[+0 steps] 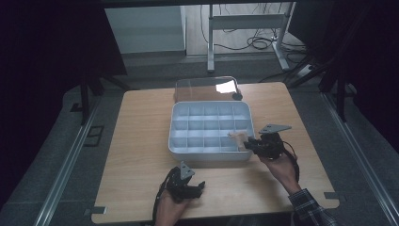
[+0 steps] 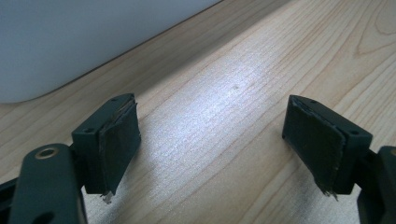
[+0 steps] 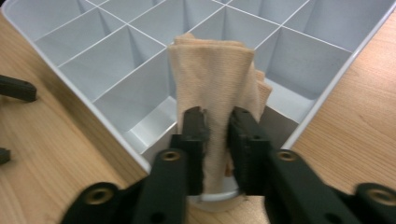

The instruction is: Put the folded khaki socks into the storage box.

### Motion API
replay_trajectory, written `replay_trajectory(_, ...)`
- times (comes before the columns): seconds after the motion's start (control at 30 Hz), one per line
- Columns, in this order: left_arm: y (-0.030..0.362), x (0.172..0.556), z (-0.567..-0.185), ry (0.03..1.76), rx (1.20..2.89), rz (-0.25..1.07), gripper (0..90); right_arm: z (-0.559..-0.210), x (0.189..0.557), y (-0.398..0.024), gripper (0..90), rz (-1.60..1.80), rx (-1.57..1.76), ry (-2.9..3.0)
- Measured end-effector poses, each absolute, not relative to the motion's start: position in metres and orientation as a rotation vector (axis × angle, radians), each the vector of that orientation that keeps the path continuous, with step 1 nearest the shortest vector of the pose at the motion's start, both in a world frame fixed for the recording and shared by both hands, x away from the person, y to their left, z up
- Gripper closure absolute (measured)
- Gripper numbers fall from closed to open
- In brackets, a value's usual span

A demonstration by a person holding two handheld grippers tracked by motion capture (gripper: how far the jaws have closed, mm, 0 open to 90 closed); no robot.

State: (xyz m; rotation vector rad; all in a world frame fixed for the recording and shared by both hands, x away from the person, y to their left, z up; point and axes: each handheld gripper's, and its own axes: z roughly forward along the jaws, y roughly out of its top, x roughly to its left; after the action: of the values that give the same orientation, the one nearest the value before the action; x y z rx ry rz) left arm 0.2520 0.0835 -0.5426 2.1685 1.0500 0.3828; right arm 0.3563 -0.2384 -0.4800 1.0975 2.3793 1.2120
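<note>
The right hand-held gripper is pinching a folded beige cloth between its jaws, which are closing tight on the lower part of the fold; the cloth is standing upright above the near right corner compartment of the white divided organiser tray, and in the high view the same right hand-held gripper is reaching over the tray's near right corner with the cloth hanging just inside the rim. The left hand-held gripper is standing wide open with nothing between its pads, hovering low over the bare bench just in front of the tray's near wall; in the high view it is sitting well apart from the cloth, toward the person's side of the tray.

Judging from this, the cloth is being lowered into the corner compartment, and several things could be going wrong: the fold is wider than the grip, so loose layers could be catching on a divider and draping across two compartments; the cloth could be springing open on release and riding up over the rim; the jaws could be striking the tray's wall and shoving the light tray across the bench, since nothing is steadying it. The clear lid is lying beyond the tray's far edge.
</note>
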Motion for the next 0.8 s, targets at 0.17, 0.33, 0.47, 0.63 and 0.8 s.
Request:
replay_trajectory(0.17,0.084,0.252,-0.543,1.05,2.169,0.383,18.8,-0.47,0.361,-0.239,60.6,1.246,1.106,2.336)
replay_trajectory(0.33,0.084,0.252,-0.543,1.05,2.168,0.382,18.8,-0.468,0.374,-0.231,63.5,1.245,1.111,2.325)
replay_trajectory(0.47,0.084,0.252,-0.543,1.05,2.167,0.382,18.9,-0.468,0.376,-0.226,79.7,1.217,1.094,2.339)
replay_trajectory(0.63,0.084,0.252,-0.543,1.05,2.168,0.382,18.9,-0.472,0.368,-0.234,81.3,1.203,1.095,2.354)
replay_trajectory(0.8,0.084,0.252,-0.543,1.05,2.168,0.383,19.0,-0.476,0.357,-0.239,80.5,1.176,1.069,2.384)
